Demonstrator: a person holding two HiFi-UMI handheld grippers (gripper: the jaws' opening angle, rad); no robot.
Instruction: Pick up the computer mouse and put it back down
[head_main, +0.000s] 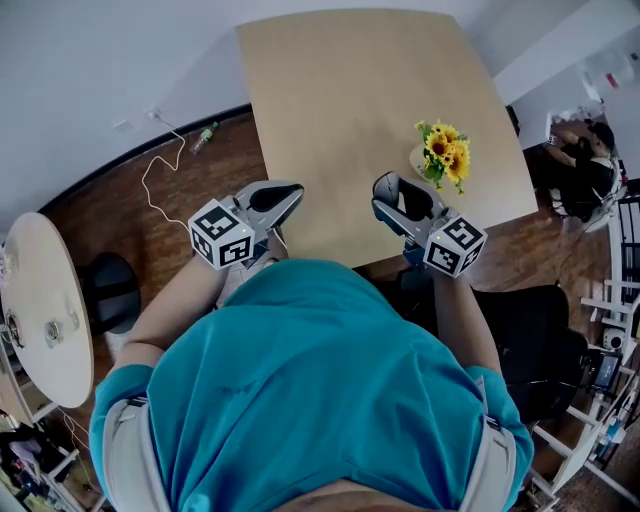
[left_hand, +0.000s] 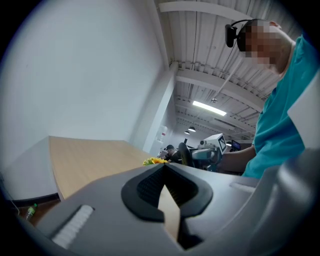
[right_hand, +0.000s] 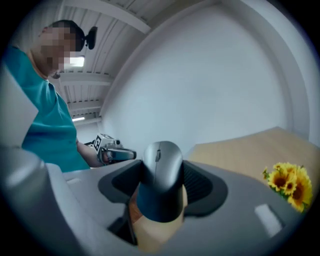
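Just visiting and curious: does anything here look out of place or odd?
Only a bottle lying on the floor by the wall, beside a loose white cable. The mouse is in the air, clamped in the right gripper.

Light wood table (head_main: 350, 120) — rectangular top, rounded corners, far end at the white wall. On it: a sunflower bunch (head_main: 445, 152) on a pale base, close to the right edge, roughly midway along. Dark wood floor (head_main: 120, 215) to the table's left carries a loose white cable (head_main: 160, 180), a green bottle (head_main: 205, 136) lying on its side near the wall, and a black round stool or base (head_main: 110, 290) — can't tell which. Round table (head_main: 45, 300) further left, small items on top, too small to identify.
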